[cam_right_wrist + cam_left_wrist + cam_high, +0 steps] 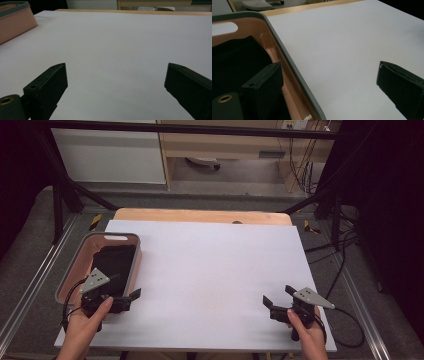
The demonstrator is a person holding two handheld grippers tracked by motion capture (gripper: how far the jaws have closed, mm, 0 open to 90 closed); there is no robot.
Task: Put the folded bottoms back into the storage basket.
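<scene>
- The left tool (131,296) sits at the lower left of the high view, held by the person's left hand (89,320), its jaws spread wide with nothing between them.
- In the left gripper view one jaw rises at the lower left over the inside of the tray (294,75), while the other stands at the lower right above the bare white worktop (342,50); the tray's grey rim runs between the two.
- The right tool (278,296) lies at the lower right of the high view in the person's right hand (305,332), jaws likewise wide apart and empty, over bare white worktop (210,270).
- The tray (134,265), pinkish with a grey rim, sits at the left of the high view, just above the left tool and well apart from the right one.
- A black cloth (114,262) lies inside the tray; in the left gripper view it shows as a dark mass (234,62) at the left, close behind the left-hand jaw.
- In the right gripper view a corner of the tray (17,22) shows at the upper left, far from its jaws.
</scene>
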